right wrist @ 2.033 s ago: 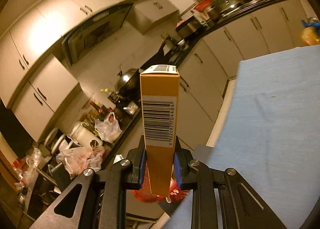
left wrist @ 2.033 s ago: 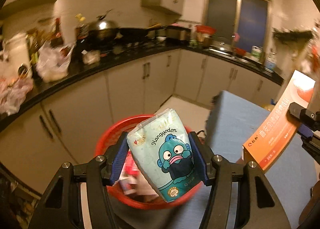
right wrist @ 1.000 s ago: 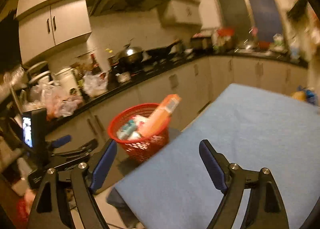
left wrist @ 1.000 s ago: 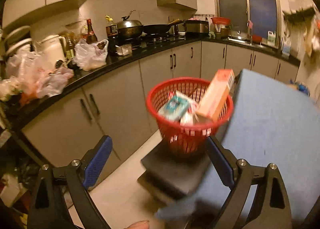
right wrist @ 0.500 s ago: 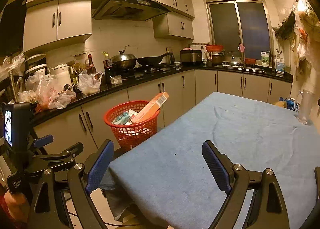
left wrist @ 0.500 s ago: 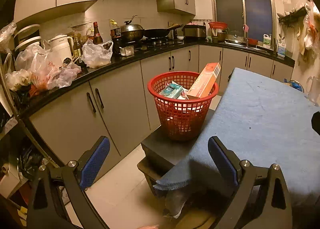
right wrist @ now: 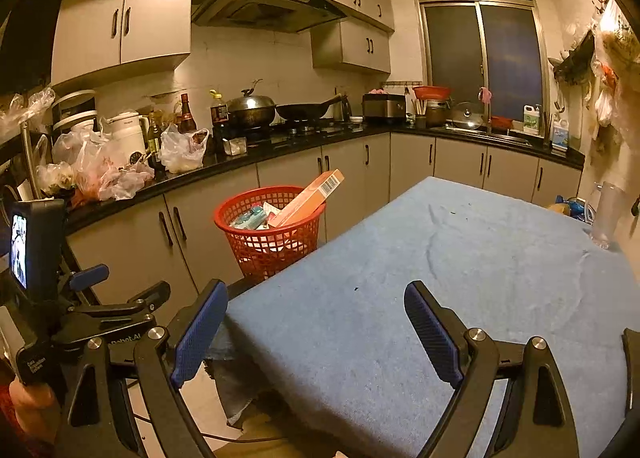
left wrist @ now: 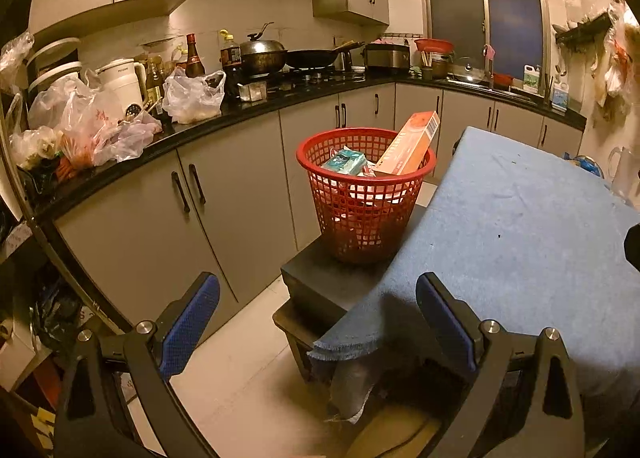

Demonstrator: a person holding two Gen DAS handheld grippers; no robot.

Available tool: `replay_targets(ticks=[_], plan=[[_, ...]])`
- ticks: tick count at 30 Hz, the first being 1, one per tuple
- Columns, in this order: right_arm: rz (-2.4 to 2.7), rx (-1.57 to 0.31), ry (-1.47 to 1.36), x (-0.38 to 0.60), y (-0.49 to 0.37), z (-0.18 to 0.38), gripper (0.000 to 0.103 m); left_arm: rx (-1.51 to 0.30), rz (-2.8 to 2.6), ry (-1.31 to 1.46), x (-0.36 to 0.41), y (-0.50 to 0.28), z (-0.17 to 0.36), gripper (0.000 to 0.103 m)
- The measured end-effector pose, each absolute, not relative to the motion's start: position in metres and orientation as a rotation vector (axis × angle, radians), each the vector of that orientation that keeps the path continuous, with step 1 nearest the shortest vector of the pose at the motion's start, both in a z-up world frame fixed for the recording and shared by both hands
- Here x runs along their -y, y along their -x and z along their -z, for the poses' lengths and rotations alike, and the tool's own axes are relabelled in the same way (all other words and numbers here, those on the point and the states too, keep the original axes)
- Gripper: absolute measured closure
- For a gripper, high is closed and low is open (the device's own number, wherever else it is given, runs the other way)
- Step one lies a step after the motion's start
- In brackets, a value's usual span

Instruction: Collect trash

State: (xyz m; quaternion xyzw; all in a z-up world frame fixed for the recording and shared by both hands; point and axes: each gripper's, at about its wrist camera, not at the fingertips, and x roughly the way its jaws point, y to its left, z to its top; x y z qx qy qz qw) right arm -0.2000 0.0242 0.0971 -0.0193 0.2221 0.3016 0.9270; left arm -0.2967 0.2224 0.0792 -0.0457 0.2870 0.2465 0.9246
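A red mesh basket (left wrist: pixel 362 214) stands on a black stool (left wrist: pixel 320 282) beside the blue-covered table (left wrist: pixel 520 226). An orange box (left wrist: pixel 412 144) leans out of it, and a teal tissue pack (left wrist: pixel 345 160) lies inside. My left gripper (left wrist: pixel 318 302) is open and empty, held back from the basket over the floor and the table corner. My right gripper (right wrist: pixel 316 314) is open too, with nothing between its fingers, above the table's near end. In the right wrist view the basket (right wrist: pixel 272 234), the orange box (right wrist: pixel 310 196) and the left gripper (right wrist: pixel 86 278) show at left.
A black counter (left wrist: pixel 224 120) runs along grey cabinets, crowded with plastic bags (left wrist: pixel 192 96), bottles, a kettle (left wrist: pixel 122 86) and pans on the stove. A glass jug (right wrist: pixel 608 214) and a blue and yellow packet (right wrist: pixel 570 207) sit at the table's far right. Pale tiled floor (left wrist: pixel 224 354) lies between cabinets and table.
Both grippers have let go: the tissue pack and the orange box now lie in the basket. Both hands have pulled back from it, so the basket looks farther away.
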Motion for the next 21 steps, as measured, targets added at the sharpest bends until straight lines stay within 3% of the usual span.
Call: replay_targets(ticks=[21], plan=[[-0.627,-0.485,0.044,-0.0274,0.1987,-0.0911,0.01,-0.598,-0.517,0.104,-0.225,0.2969,-0.0739,0.005]])
